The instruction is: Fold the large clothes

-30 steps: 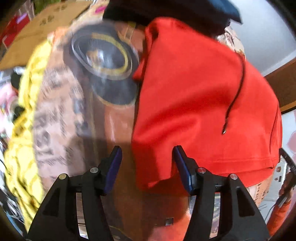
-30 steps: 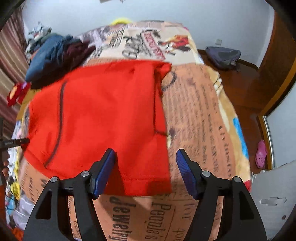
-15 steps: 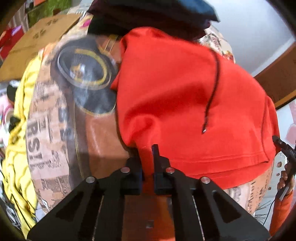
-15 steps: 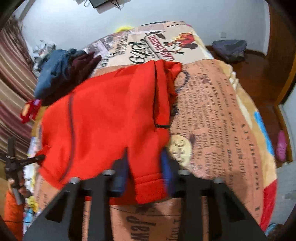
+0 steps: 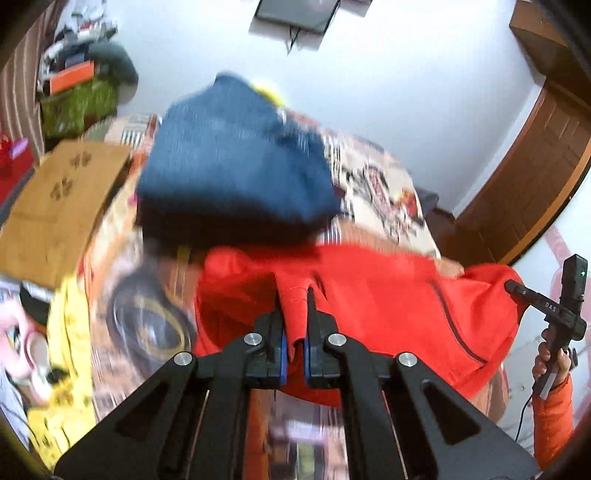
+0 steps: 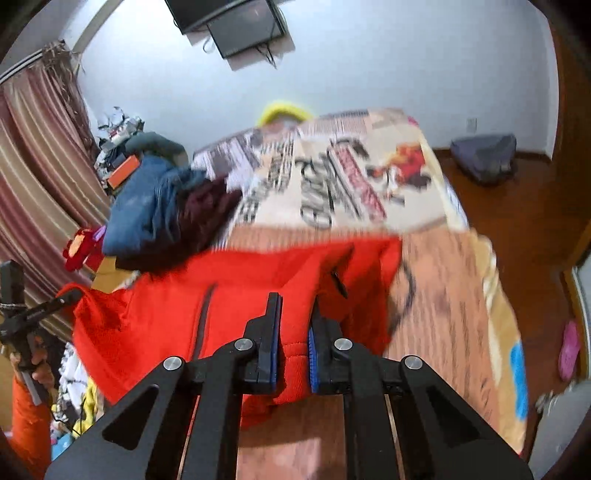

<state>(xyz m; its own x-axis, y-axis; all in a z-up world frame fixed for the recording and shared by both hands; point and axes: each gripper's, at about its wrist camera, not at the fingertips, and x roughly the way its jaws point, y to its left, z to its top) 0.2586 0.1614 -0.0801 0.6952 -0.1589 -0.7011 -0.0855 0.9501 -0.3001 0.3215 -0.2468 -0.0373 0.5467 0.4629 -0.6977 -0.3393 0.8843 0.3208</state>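
Both tongs — left tongs (image 5: 294,325) and right tongs (image 6: 294,332) — are pinching the red hoodie (image 5: 388,306) hem above the bed (image 6: 443,295).

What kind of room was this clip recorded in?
Most likely a bedroom in a home. A bed with a newspaper-print blanket fills the room, a wall-mounted TV hangs beyond it, striped curtains cover one side, and a pile of clothes lies beside the red hoodie.
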